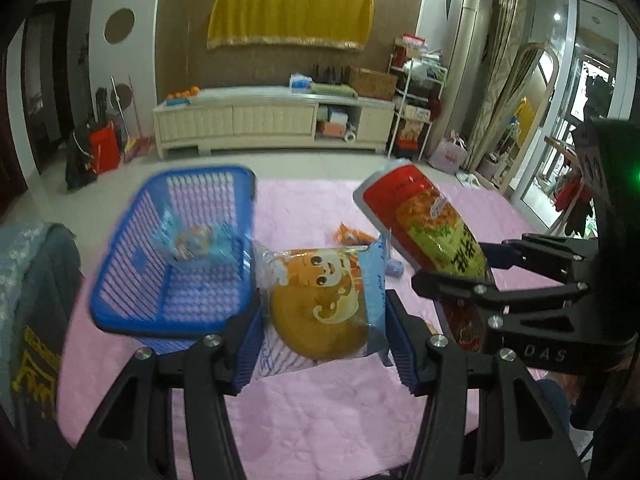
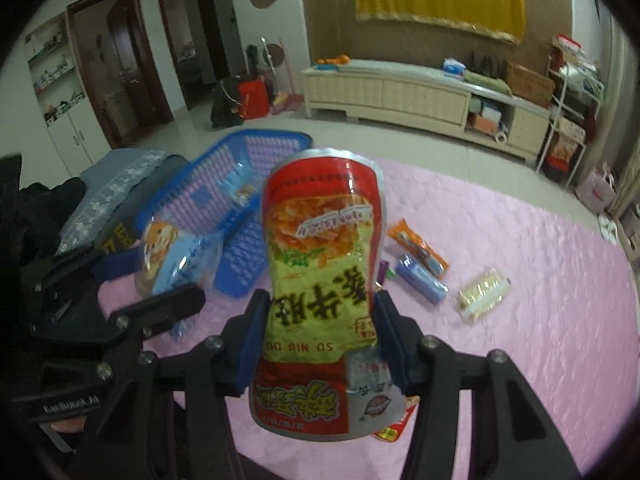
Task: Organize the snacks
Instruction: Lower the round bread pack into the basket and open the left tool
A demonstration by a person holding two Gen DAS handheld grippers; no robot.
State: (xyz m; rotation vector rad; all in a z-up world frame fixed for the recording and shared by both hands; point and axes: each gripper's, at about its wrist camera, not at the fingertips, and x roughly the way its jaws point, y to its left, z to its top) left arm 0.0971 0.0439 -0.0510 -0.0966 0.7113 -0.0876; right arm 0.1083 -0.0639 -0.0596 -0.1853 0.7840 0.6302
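Note:
My left gripper (image 1: 324, 344) is shut on a clear bread packet with a cartoon face (image 1: 320, 300), held just right of the blue plastic basket (image 1: 132, 264). The basket holds one clear snack packet (image 1: 192, 240). My right gripper (image 2: 320, 336) is shut on a red and green snack bag (image 2: 320, 264), held upright above the pink cloth. That bag (image 1: 432, 224) and the right gripper (image 1: 480, 268) show at the right of the left wrist view. The left gripper with the bread packet (image 2: 160, 256) shows at the left of the right wrist view, in front of the basket (image 2: 244, 240).
On the pink cloth (image 2: 520, 340) lie an orange packet (image 2: 416, 244), a blue packet (image 2: 420, 278) and a pale wafer packet (image 2: 484, 292). A red packet (image 2: 394, 426) lies under my right gripper. Folded clothes (image 2: 104, 196) lie left of the basket. A TV cabinet (image 1: 272, 116) stands behind.

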